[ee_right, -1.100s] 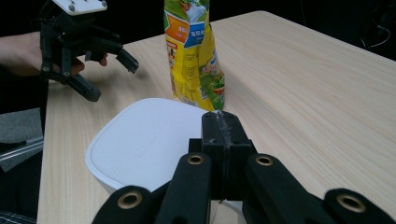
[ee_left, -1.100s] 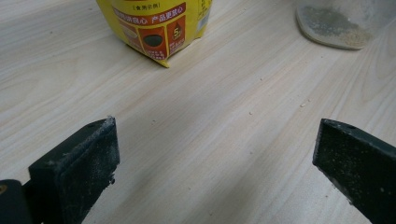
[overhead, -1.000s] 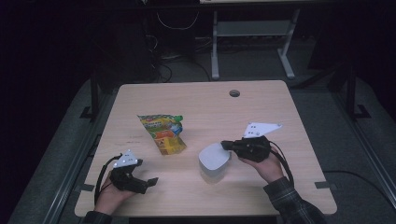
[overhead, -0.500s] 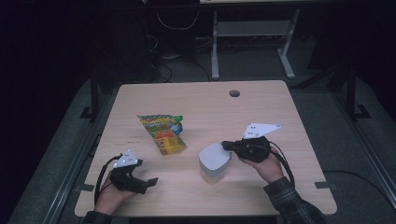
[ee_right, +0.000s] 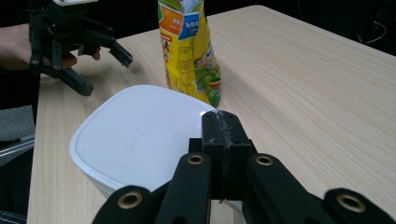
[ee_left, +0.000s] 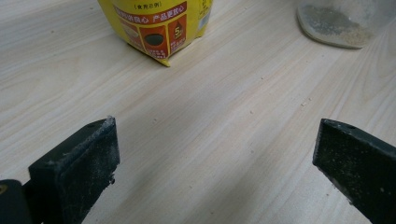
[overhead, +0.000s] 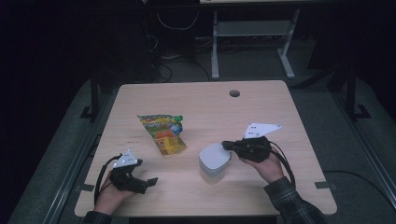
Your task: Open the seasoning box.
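Nothing has moved since the earlier frames: both hands, the container and the pouch lie where they were. The light wooden table [overhead: 280,116] carries everything. On it, toward 10 o'clock from its middle, the yellow-and-green snack pouch [overhead: 163,134] lies flat, its lower corner pointing toward 5 o'clock. At about 5 o'clock from the pouch, near it but apart, stands the clear container [overhead: 215,161] with a white lid [ee_right: 135,135]. The right gripper [overhead: 229,145] sits at the container's 3 o'clock edge, its jaws pressed together with nothing between them, their tips at the lid's rim; whether they touch it I cannot tell. The left gripper [overhead: 148,182] rests at the table's 7 o'clock corner, well apart from the pouch, its jaws spread wide over bare wood and holding nothing.
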### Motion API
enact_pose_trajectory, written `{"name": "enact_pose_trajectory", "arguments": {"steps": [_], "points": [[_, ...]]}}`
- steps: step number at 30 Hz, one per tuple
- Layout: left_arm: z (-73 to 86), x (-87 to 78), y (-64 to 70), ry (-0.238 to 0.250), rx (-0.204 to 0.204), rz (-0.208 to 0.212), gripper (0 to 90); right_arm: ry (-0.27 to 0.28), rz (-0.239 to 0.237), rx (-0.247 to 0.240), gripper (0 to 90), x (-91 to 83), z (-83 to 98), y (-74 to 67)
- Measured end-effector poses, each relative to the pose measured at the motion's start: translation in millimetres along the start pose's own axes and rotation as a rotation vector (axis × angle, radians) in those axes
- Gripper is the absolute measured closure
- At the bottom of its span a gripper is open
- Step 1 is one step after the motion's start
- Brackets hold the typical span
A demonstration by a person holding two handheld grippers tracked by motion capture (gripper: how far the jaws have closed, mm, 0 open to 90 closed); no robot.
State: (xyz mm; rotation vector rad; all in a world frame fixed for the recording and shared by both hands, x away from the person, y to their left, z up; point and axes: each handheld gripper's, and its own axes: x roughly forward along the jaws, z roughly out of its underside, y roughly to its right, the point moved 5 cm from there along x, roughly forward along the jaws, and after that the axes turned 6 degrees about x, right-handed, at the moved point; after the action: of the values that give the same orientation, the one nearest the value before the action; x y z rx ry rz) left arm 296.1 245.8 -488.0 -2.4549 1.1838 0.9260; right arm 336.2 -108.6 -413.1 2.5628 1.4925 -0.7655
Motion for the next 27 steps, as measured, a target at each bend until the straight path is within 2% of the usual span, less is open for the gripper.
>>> {"name": "enact_pose_trajectory", "arguments": {"steps": [27], "points": [[-0.1,0.0,-0.1,-0.001,0.001,0.001,0.1,0.002,0.005,0.012,89.8,-1.3,2.2,4.3]]}}
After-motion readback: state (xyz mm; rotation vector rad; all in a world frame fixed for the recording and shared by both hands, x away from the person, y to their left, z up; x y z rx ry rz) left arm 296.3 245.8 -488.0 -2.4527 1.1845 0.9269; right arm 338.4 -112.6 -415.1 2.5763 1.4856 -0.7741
